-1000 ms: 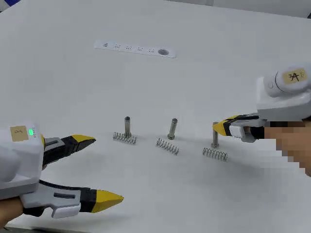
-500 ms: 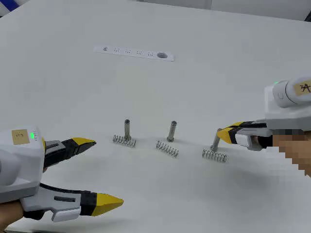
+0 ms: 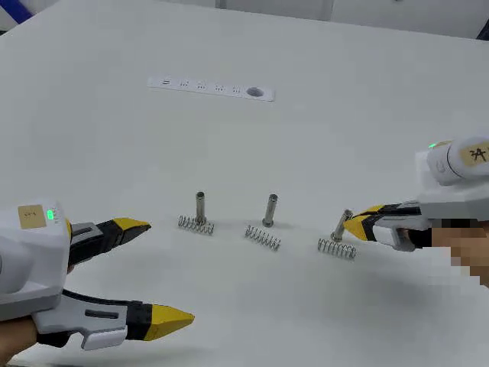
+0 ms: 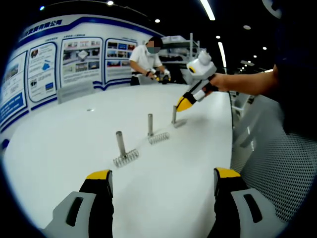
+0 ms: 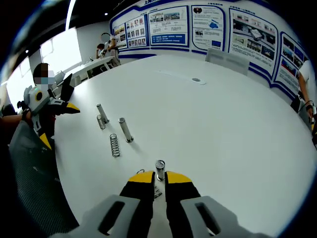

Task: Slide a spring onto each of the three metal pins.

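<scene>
Three metal pins stand in a row on the white table: left pin (image 3: 200,206), middle pin (image 3: 270,209), right pin (image 3: 341,225). A spring lies at the foot of each: left spring (image 3: 195,225), middle spring (image 3: 263,238), right spring (image 3: 337,249). My right gripper (image 3: 357,226) is shut on the top of the right pin (image 5: 160,170), which leans to the right. My left gripper (image 3: 170,269) hovers open at the near left, short of the left pin (image 4: 120,144), with nothing between its fingers.
A white power strip (image 3: 210,84) lies flat at the far side of the table (image 3: 344,115). The table's near edge runs just below my left gripper. Other people stand at a bench in the background of the gripper views.
My right gripper has come down a little and shut on the right pin, which has tipped from upright to leaning right. The left gripper has stayed put.
</scene>
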Action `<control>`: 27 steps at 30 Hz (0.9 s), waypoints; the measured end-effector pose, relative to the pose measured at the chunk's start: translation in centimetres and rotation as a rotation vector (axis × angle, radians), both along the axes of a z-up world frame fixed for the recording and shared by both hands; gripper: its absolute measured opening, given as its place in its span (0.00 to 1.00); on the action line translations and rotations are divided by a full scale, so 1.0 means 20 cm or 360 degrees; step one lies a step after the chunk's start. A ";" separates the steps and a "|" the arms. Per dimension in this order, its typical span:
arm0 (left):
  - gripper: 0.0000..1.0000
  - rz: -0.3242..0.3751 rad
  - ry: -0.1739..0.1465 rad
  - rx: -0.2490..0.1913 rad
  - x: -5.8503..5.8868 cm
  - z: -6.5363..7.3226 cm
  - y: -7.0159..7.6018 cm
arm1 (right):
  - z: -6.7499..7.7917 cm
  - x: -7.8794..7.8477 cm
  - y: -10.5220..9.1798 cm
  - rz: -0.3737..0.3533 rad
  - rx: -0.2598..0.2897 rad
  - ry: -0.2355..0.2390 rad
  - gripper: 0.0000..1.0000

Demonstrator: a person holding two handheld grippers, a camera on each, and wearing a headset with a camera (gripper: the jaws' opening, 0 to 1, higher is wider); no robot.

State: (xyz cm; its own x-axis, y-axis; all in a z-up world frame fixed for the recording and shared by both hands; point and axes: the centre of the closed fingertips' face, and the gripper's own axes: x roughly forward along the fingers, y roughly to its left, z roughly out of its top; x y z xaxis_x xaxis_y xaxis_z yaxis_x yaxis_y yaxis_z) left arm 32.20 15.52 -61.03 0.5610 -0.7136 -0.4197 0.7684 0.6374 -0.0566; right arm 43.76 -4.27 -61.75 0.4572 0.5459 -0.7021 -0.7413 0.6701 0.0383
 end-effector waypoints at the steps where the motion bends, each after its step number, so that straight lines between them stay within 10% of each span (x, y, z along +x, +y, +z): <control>1: 0.85 0.0000 0.0000 0.0000 0.00 0.00 0.00 | 0.00 0.00 0.00 0.0001 -0.0001 0.0001 0.09; 27: 0.84 -0.0003 0.0021 -0.0002 0.00 -0.01 0.00 | -0.21 -0.09 -0.04 0.0307 -0.0277 0.0058 0.16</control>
State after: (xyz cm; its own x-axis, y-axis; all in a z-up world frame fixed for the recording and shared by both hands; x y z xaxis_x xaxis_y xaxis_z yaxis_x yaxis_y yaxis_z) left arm 32.15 15.51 -61.31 0.5543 -0.7149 -0.4262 0.7687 0.6360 -0.0672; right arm 41.87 -5.15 -65.99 0.3291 0.4902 -0.8071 -0.8562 0.5153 -0.0361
